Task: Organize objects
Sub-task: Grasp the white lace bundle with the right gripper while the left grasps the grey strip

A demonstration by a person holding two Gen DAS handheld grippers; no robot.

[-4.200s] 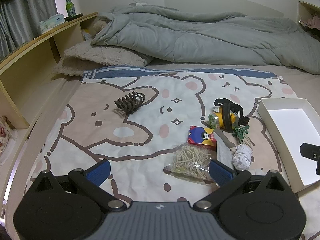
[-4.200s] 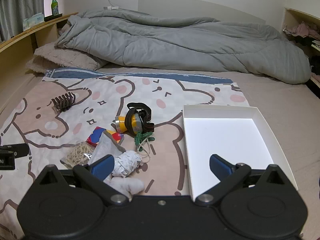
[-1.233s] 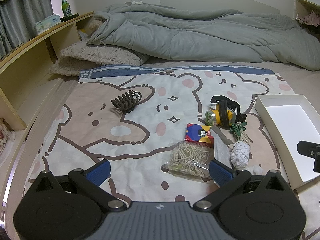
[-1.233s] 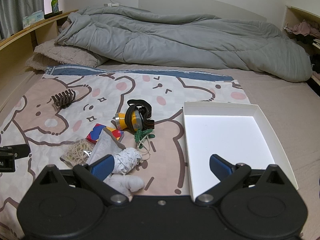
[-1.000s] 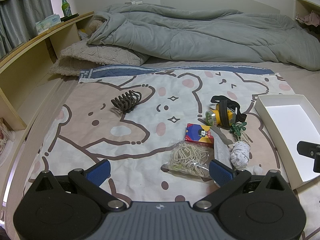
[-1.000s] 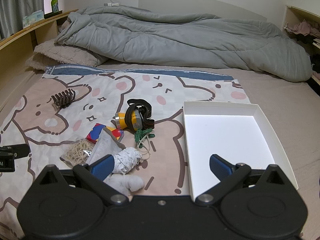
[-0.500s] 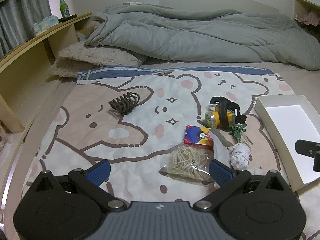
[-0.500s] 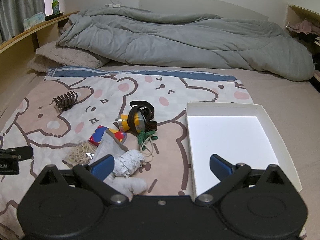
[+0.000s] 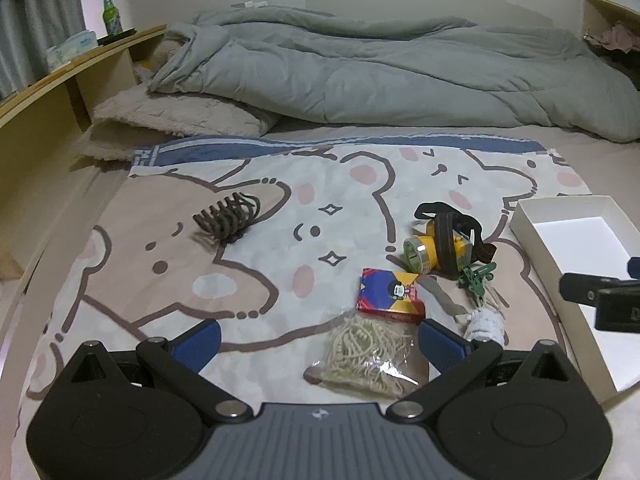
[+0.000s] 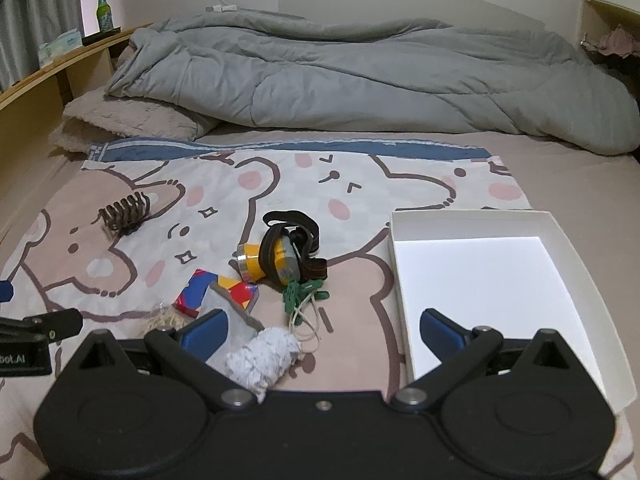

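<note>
Nothing gathered yet — shallow white cardboard box [image 10: 476,268] at right of the right-wrist frame, bare inside, presumably set there as the collecting place. Loose clutter bunched just left of it on the bear-print bedsheet [image 9: 248,280]: yellow headlamp with dark elastic strap [image 10: 276,258] at frame centre, green plastic clothes pegs [image 10: 300,294] touching its lower edge, red-and-blue printed card packet [image 9: 390,290] below and left, clear bag of pale rubber bands [image 9: 366,350] nearer still, white knitted bundle [image 10: 262,358] close under the right claw. Brown plastic claw hair clip [image 9: 226,218] alone, well apart at centre left of the left-wrist frame.

Left gripper [image 9: 318,342] spread wide, empty, hovering above the sheet with the rubber-band bag just inside its right blue pad — likely the first pick. Right gripper [image 10: 322,332] likewise wide and empty, straddling the white bundle and the box's near corner, probably poised to shuttle pieces across the short gap. Soft sheet underneath — thin bag likely to slide or crumple when pinched.
</note>
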